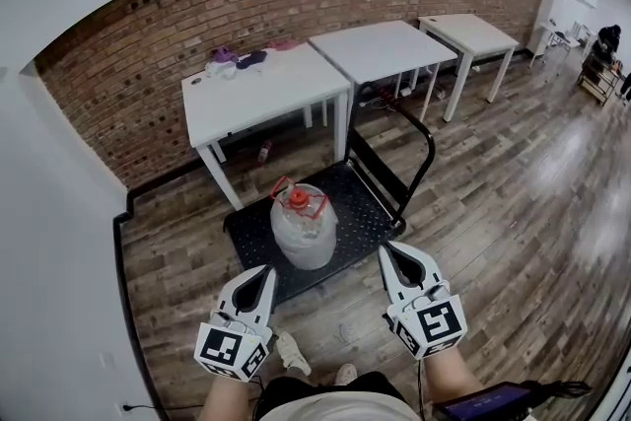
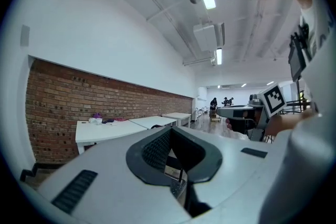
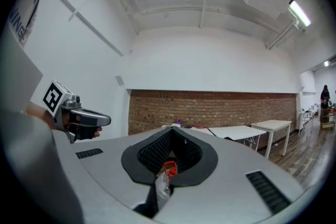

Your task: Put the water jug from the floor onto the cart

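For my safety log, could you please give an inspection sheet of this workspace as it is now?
surface: wood floor, cart stands on it
job's things: jug upright on the cart deck
clutter: small items on the left table
grippers: left gripper and right gripper shut, empty, apart from jug
cables: thin lead at the person's right
surroundings: brick wall, white tables, people far off
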Motion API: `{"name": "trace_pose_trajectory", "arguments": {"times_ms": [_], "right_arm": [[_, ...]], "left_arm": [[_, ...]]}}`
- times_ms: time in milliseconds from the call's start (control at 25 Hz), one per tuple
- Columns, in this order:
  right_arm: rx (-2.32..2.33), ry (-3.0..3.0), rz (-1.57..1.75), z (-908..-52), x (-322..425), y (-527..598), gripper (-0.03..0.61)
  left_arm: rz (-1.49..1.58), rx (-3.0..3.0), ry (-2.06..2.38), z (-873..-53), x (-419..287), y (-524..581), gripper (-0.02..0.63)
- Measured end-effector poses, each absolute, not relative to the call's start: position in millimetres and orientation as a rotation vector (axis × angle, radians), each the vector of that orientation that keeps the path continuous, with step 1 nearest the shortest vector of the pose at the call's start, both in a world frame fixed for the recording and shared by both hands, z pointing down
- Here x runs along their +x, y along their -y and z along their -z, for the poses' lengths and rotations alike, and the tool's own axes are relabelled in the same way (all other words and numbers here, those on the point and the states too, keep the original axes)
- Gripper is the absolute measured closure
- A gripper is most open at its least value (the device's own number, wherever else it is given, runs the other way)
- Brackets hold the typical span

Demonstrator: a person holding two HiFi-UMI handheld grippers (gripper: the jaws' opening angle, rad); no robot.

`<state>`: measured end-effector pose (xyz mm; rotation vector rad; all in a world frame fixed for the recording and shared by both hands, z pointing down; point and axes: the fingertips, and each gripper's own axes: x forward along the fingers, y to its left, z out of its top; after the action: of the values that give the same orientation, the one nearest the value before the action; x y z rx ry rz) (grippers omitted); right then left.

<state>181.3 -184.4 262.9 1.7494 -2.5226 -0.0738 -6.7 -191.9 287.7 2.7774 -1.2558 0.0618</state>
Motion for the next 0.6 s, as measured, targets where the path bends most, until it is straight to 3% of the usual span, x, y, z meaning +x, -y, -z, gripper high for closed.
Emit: {"name": "trace_pose_trajectory", "arguments": {"times_ms": [600], "right_arm": [[1.832,2.490,-0.007,-257.8,202.1,138.5,0.577]], "left_arm": [[0.022,2.746,1.312,-269.1,-23.1,148.8,0.615]]}}
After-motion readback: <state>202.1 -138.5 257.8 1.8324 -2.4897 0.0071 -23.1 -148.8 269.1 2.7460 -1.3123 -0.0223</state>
